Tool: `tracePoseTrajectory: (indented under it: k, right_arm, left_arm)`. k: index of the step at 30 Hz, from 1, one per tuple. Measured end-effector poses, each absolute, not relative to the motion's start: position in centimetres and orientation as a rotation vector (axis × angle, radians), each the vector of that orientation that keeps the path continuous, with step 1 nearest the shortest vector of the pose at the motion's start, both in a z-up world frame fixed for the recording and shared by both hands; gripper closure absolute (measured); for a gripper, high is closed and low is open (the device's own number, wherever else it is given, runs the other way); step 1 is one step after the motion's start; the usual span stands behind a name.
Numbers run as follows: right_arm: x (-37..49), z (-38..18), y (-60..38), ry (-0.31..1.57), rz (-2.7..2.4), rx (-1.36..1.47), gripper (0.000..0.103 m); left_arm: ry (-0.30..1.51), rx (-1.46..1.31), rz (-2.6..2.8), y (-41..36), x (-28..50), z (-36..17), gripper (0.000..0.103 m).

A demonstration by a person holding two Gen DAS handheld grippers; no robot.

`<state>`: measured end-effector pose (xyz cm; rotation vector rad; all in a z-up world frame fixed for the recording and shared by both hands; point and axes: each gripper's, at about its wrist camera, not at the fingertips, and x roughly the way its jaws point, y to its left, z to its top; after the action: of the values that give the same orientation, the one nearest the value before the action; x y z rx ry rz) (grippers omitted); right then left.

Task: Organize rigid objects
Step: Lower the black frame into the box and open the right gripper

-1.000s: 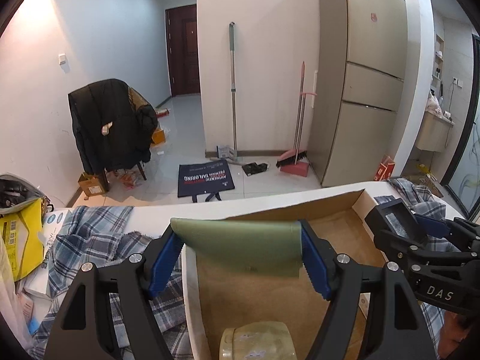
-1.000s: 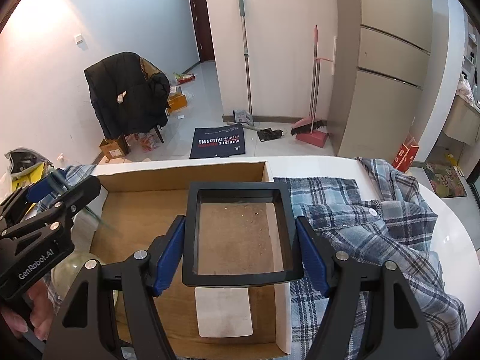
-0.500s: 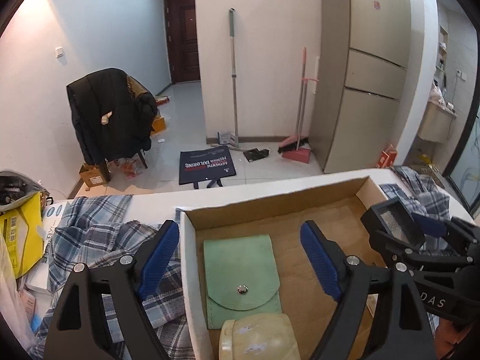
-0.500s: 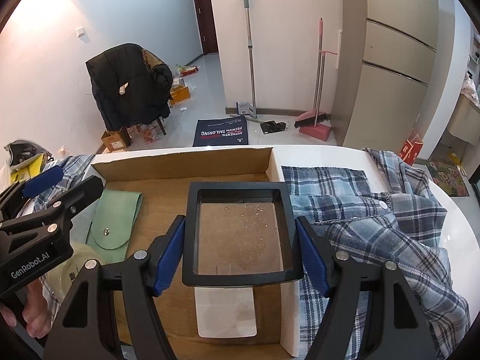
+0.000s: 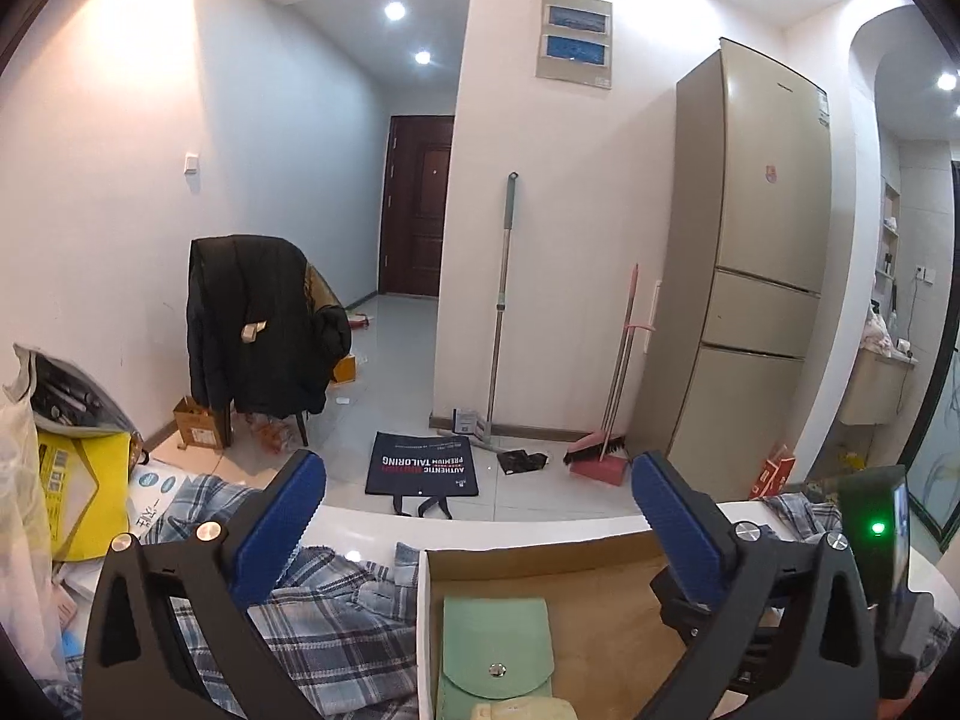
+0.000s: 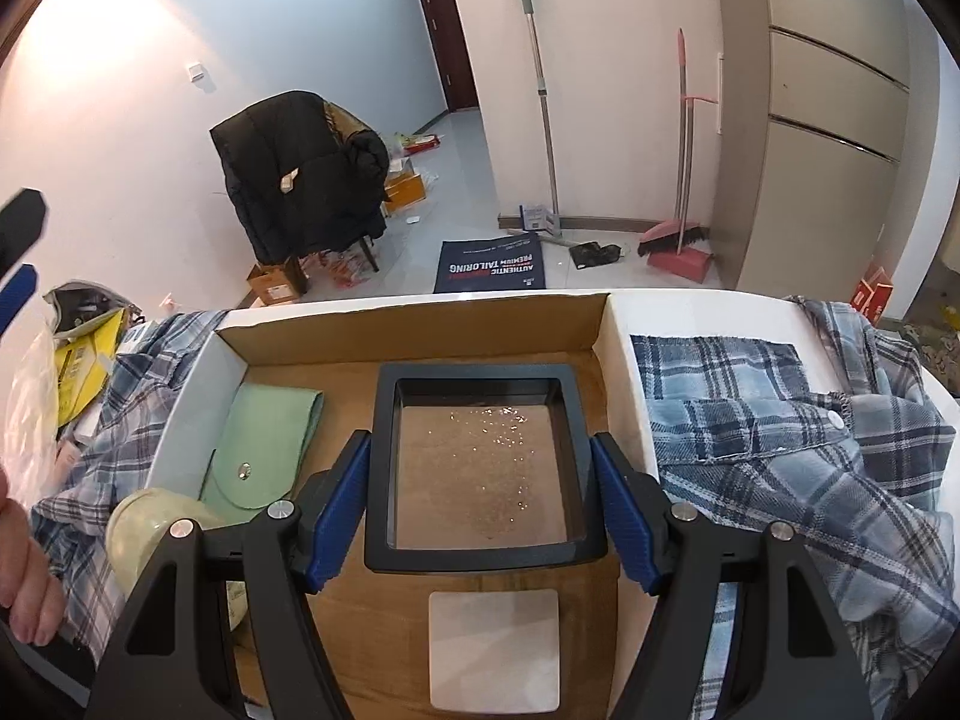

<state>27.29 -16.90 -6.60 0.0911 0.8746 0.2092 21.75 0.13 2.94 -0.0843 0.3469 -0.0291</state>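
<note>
A cardboard box lies open on the white table. A green snap pouch lies flat at its left side; it also shows in the left wrist view. A pale yellow round object sits at the box's near left corner. A white card lies on the box floor. My right gripper is shut on a black square frame and holds it over the box. My left gripper is open and empty, raised above the box's left edge.
Blue plaid shirts lie on both sides of the box. A yellow package and plastic bags sit at the table's left. Beyond the table are a chair with a black jacket, a mop, a broom and a fridge.
My left gripper opened and let the green pouch drop flat into the box, then rose and drew back. My right gripper kept hold of the black frame and lowered slightly over the box.
</note>
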Motion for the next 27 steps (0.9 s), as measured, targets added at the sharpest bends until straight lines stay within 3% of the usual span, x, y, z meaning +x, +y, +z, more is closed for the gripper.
tracePoseTrajectory:
  k: [21, 27]
  right_arm:
    - [27.6, -8.1, -15.7, 0.925, 0.209, -0.016, 0.033]
    - [26.0, -4.8, -16.9, 0.887, 0.216, 0.025, 0.031]
  left_arm:
    - [0.406, -0.106, -0.005, 0.6, 22.3, 2.9, 0.000]
    - [0.344, -0.117, 0.011, 0.5, 20.2, 6.1, 0.000]
